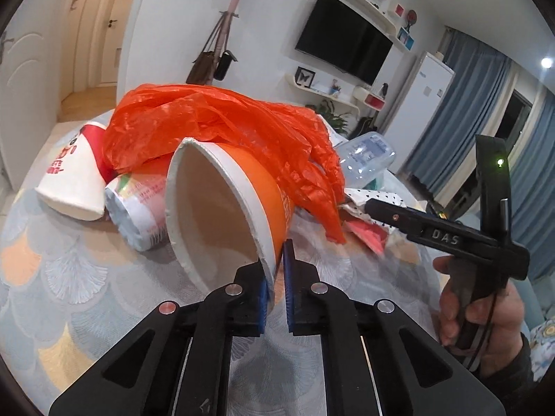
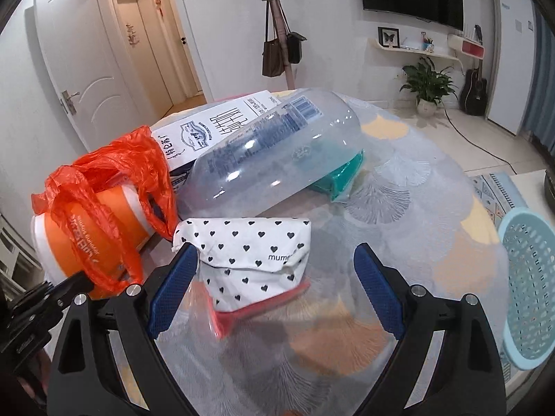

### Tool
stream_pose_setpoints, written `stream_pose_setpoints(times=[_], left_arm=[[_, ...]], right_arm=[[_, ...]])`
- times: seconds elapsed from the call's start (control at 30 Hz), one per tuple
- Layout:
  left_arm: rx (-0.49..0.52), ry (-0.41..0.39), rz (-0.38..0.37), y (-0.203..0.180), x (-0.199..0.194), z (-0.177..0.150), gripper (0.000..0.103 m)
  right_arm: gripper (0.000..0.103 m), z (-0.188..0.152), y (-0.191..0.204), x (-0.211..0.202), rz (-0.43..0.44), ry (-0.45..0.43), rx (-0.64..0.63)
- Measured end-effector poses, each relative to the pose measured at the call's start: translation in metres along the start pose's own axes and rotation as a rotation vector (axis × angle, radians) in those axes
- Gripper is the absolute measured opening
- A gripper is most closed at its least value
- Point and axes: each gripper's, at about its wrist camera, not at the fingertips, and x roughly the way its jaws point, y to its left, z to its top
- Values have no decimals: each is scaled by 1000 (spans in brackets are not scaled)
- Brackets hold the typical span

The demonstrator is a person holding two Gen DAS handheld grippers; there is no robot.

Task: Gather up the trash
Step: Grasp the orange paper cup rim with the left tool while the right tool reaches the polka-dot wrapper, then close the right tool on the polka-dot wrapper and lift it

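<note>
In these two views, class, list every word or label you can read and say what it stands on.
"DAS": black arm of the right gripper.
"mume", cut off: white heart-print paper bag.
Orange paper cup: lettering blurred.
Clear plastic bottle: label unreadable.
White carton: handwritten-style characters, not legible.

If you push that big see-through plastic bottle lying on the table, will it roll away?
Probably yes. The clear plastic bottle lies on its rounded side, so a sideways nudge could roll it. It looks empty, so likely light. The white carton behind it and the teal packet under it may stop it.
</note>
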Motion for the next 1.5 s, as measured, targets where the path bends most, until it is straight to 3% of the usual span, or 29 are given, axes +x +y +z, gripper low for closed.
stream_pose_setpoints(times=[0.03,0.07,0.1,0.17,0.23,0.37,0.8,1.2,1.27,1.37,1.4,1.47,1.5], left_arm=[[3,-6,2,-1,-1,-1,5],[9,-13,8,-2,-3,-2,4],[16,-17,9,-4,-5,-3,2],[32,-20,20,-8,-9,-8,2],[45,-31,30,-13,-16,-13,1],[78,-33,43,-16,-26,-26,1],[94,-73,32,-15,-64,-43,1],[138,-122,24,-31,-83,-45,1],[150,-117,33,-32,-82,-46,2],[155,-108,42,-33,-79,-48,2],[156,-102,46,-33,-77,-48,2],[161,-88,56,-33,-74,-50,2],[163,-85,58,-34,-74,-51,2]], right_arm=[[63,-2,2,0,11,-8,-3],[50,-3,2,0,22,-11,-2],[46,-5,3,0,56,-5,2],[39,-8,5,-7,40,-28,1],[26,-13,8,-17,35,-54,4],[17,-27,2,-40,75,-96,52],[9,-81,-1,-105,125,-262,67],[9,-88,6,-125,92,-301,19],[9,-89,6,-121,84,-285,13],[10,-86,6,-104,51,-189,14],[15,-85,7,-96,28,-150,12],[38,-83,8,-89,-10,-111,4],[70,-83,7,-87,-20,-105,4]])
